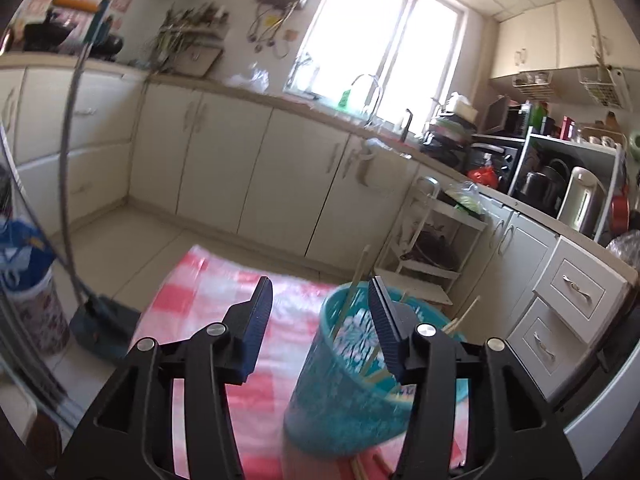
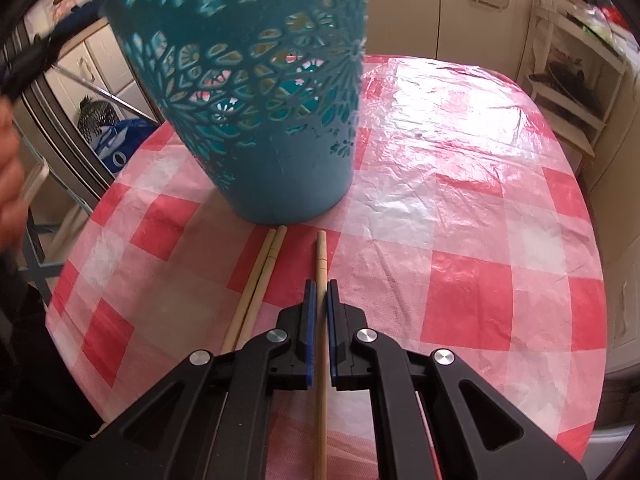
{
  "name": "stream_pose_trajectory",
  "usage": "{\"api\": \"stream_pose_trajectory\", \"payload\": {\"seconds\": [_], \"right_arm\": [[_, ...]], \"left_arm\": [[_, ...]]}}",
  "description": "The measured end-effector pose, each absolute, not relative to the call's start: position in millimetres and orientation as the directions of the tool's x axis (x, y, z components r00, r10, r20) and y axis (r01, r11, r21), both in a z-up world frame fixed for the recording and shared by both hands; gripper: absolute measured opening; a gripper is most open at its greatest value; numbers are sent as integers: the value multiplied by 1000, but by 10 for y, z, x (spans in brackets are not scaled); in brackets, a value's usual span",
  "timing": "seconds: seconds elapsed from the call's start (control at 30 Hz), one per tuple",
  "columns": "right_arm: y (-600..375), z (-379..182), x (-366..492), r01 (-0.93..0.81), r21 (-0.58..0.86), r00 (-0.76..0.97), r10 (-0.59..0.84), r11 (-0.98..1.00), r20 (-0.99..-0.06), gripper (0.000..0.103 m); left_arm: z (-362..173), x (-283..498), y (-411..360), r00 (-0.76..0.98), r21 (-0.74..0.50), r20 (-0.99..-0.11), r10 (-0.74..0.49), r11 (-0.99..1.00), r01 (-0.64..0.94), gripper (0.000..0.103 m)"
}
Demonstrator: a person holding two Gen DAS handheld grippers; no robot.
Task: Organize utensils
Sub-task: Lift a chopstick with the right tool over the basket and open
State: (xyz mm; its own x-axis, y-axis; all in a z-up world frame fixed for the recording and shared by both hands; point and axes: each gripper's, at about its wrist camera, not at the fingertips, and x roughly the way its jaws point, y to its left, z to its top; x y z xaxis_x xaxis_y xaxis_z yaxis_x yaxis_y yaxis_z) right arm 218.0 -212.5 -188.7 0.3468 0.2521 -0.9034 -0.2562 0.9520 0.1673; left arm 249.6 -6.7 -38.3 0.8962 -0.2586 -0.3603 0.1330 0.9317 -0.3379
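A teal perforated holder [image 2: 260, 92] stands on the red-checked table [image 2: 460, 208]; in the left wrist view the holder [image 1: 344, 392] has several wooden chopsticks [image 1: 354, 292] sticking out of it. My right gripper [image 2: 321, 292] is closed around a single chopstick [image 2: 321, 256] that lies on the cloth pointing at the holder's base. Two more chopsticks [image 2: 260, 276] lie side by side just left of it. My left gripper [image 1: 320, 296] is open and empty above the holder, its right finger [image 1: 380, 312] over the rim.
Cream kitchen cabinets [image 1: 224, 152] and a countertop with a sink run along the far wall. A white shelf cart [image 1: 432, 248] stands past the table's far edge. A mop and bin [image 1: 36, 312] are on the floor at left.
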Motion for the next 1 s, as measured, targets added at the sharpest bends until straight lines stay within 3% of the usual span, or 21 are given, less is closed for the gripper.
{"api": "stream_pose_trajectory", "payload": {"seconds": [0.1, 0.23, 0.33, 0.47, 0.57, 0.77, 0.87, 1.0], "right_arm": [[-2246, -1790, 2156, -224, 264, 343, 330, 938, -879, 6], [-2402, -1496, 2072, -222, 405, 385, 461, 887, -800, 6], [-2523, -1132, 2011, -262, 466, 481, 533, 845, -696, 6], [-2633, -592, 1983, -318, 518, 650, 580, 794, -490, 6], [-2629, -322, 2046, -329, 546, 749, 566, 770, -346, 6], [-2772, -52, 2210, -317, 652, 898, 440, 689, -29, 6], [-2817, -50, 2338, -287, 688, 935, 351, 667, 50, 6], [-2813, -160, 2544, -238, 724, 958, 280, 647, 64, 6]], "left_arm": [[-415, 2434, -24, 894, -349, -369, -254, 930, 120, 48], [-337, 2312, -69, 917, -319, -340, -208, 943, 95, 58], [-225, 2096, -101, 950, -299, -257, -176, 950, 95, 61], [-79, 1874, -163, 977, -281, -152, -146, 955, 99, 69], [-44, 1769, -200, 984, -273, -116, -138, 957, 102, 70], [-95, 1723, -149, 984, -304, -126, -128, 949, 85, 70], [-99, 1727, -95, 986, -299, -122, -117, 951, 76, 71], [-60, 1832, -63, 988, -288, -110, -107, 955, 71, 71]]}}
